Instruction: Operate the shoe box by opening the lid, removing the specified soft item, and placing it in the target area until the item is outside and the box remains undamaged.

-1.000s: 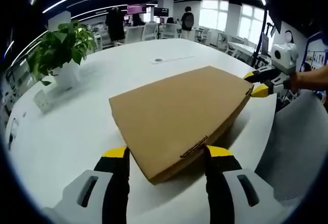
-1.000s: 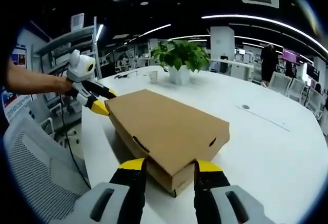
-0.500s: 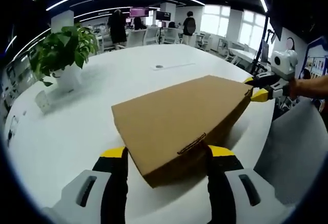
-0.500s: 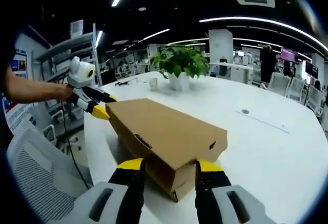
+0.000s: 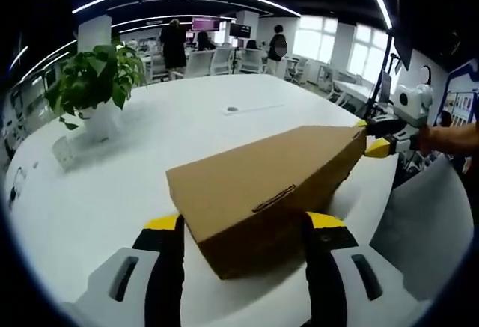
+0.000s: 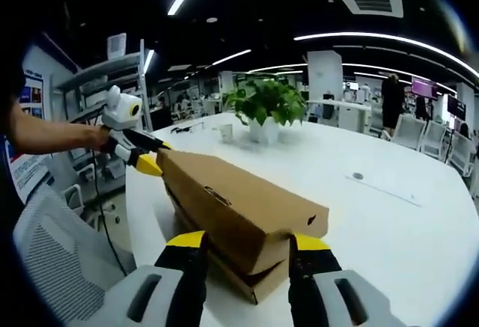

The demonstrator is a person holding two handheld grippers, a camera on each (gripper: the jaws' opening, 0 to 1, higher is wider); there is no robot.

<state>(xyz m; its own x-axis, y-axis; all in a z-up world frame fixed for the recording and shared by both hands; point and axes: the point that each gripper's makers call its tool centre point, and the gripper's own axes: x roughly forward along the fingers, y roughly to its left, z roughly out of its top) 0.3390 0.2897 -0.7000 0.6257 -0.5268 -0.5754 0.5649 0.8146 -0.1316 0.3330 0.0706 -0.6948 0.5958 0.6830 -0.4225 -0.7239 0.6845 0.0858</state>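
Left gripper view: brown cardboard shoe box (image 5: 262,192) sits centre frame on a white round table (image 5: 150,147), w/ the lid (image 5: 247,181) tilted up off the base. Left gripper (image 5: 243,226) rises from the bottom edge, yellow-tipped jaws spread, one each side of the near lid corner; contact w/ the cardboard can't be confirmed. Right gripper (image 5: 374,138) is at the right edge of the frame, held by a hand, its yellow tips at the far corner of the lid; whether pinching or just touching can't be told. Potted plant (image 5: 90,80) stands upper left. Right gripper view: same shoe box (image 6: 239,222) lower centre, lid (image 6: 239,200) raised above the base w/ a dark gap visible at the near end. Right gripper (image 6: 243,248) jaws spread, flanking the near lid corner. Left gripper (image 6: 146,155) at the left, tips at the far lid corner. Potted plant (image 6: 266,106) upper centre; grey mesh chair (image 6: 52,252) lower left.
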